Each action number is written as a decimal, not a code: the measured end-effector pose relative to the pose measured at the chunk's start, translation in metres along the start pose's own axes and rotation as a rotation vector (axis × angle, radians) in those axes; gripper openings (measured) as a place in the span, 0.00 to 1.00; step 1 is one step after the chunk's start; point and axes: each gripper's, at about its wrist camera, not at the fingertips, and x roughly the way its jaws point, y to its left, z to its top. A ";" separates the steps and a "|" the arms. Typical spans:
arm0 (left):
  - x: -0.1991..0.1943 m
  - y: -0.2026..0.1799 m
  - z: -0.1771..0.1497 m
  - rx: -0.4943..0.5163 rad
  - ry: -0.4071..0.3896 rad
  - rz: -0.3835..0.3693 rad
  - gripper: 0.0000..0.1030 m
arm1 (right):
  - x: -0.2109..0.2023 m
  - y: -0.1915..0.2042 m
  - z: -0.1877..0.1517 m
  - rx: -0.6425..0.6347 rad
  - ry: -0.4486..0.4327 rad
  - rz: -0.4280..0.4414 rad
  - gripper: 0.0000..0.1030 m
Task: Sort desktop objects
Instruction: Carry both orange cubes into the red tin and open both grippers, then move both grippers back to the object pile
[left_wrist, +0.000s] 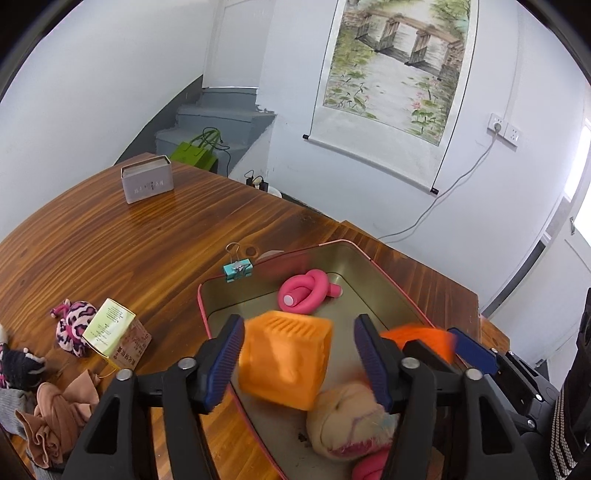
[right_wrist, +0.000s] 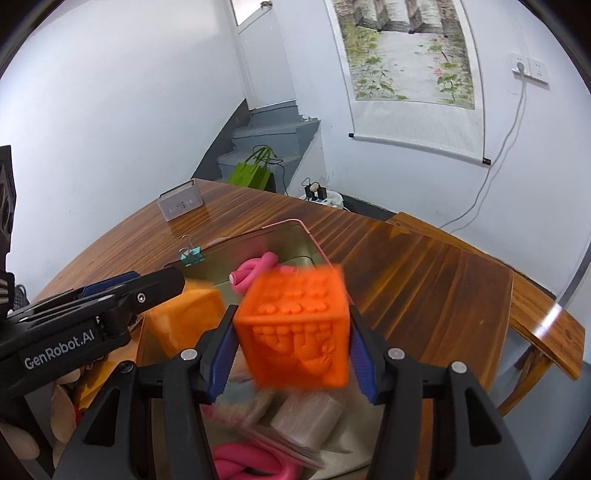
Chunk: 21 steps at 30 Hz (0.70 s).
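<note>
I am holding both orange cubes over the tin tray (left_wrist: 369, 258): left gripper (left_wrist: 299, 363) jaws loosening (pale cube (left_wrist: 284, 362) between), right gripper (right_wrist: 291, 349) jaws clamping the brighter cube (right_wrist: 295, 328).

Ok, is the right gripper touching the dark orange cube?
Touching. The right wrist view shows the dark orange cube between the right gripper's blue pads, both pressed against its sides with no gap.
</note>
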 end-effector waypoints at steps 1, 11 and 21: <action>-0.001 0.001 -0.001 -0.002 -0.002 -0.001 0.62 | -0.001 0.000 0.000 0.001 -0.005 -0.003 0.58; -0.032 0.011 -0.014 0.001 -0.039 0.023 0.62 | -0.015 0.016 -0.005 -0.017 -0.044 0.010 0.58; -0.088 0.055 -0.039 -0.057 -0.081 0.068 0.62 | -0.033 0.050 -0.014 -0.036 -0.070 0.052 0.58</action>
